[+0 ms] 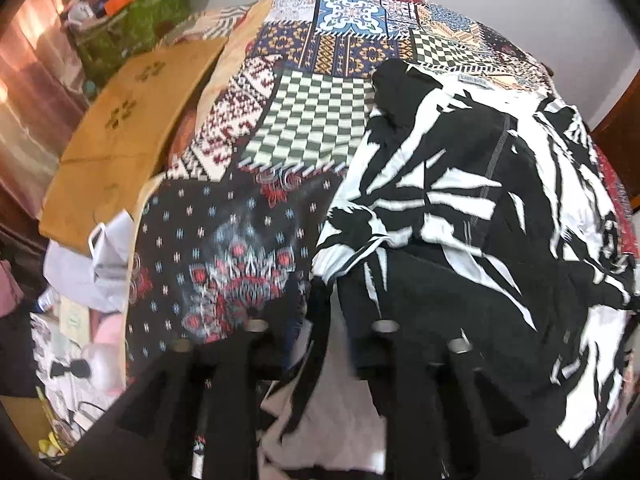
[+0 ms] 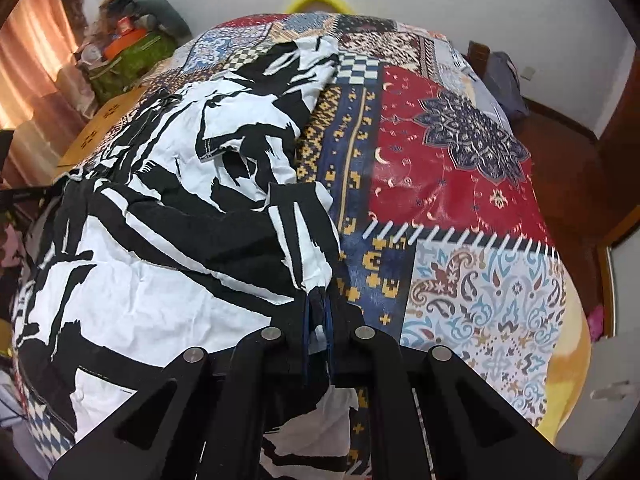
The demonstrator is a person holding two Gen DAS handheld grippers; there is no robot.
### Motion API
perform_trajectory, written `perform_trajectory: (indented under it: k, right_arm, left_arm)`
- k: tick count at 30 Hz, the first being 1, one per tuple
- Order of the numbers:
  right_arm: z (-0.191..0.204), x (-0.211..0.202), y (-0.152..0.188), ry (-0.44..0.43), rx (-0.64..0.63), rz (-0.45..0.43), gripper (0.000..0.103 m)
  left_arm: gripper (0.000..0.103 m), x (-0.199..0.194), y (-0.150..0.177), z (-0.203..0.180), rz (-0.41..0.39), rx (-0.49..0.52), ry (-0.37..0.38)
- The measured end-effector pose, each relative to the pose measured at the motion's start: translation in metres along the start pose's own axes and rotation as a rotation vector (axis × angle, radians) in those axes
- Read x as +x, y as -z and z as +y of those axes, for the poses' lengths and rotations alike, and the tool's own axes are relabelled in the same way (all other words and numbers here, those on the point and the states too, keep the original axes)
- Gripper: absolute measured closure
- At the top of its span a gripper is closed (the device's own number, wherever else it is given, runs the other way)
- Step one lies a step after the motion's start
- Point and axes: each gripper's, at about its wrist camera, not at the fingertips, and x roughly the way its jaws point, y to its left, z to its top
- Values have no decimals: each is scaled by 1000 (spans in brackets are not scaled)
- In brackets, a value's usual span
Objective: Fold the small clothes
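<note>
A black-and-white patterned garment lies crumpled on the patchwork tablecloth. In the left wrist view it fills the right half; my left gripper is shut on its near left edge, with cloth hanging between the fingers. In the right wrist view the same garment covers the left half of the tablecloth. My right gripper is shut on the garment's near right corner, which bunches between the blue pads.
A brown cardboard sheet lies at the table's left edge, with a green bag and clutter beyond. Bags and loose items lie on the floor at left. A wooden chair stands right of the table.
</note>
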Motion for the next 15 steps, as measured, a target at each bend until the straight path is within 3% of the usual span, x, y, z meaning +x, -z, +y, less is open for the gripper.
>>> perform_trajectory:
  k: [1, 2, 4, 5, 11, 15]
  right_arm:
    - [-2, -5, 5, -6, 1, 4, 85]
    - [-2, -8, 8, -10, -2, 6, 80]
    - [-3, -18, 18, -1, -14, 2, 63]
    - [-3, -22, 22, 4, -20, -2, 60]
    - [-11, -26, 46, -5, -1, 52, 59]
    - [-11, -18, 64, -27, 16, 103, 59]
  left_arm:
    - [55, -4, 3, 2, -7, 4, 2]
    - [51, -9, 10, 4, -20, 15, -3]
    - [48, -17, 26, 8, -23, 41, -11]
    - [48, -19, 33, 10, -16, 47, -8]
    - [47, -22, 84, 28, 63, 53, 9]
    - [46, -13, 116, 43, 131, -12, 39]
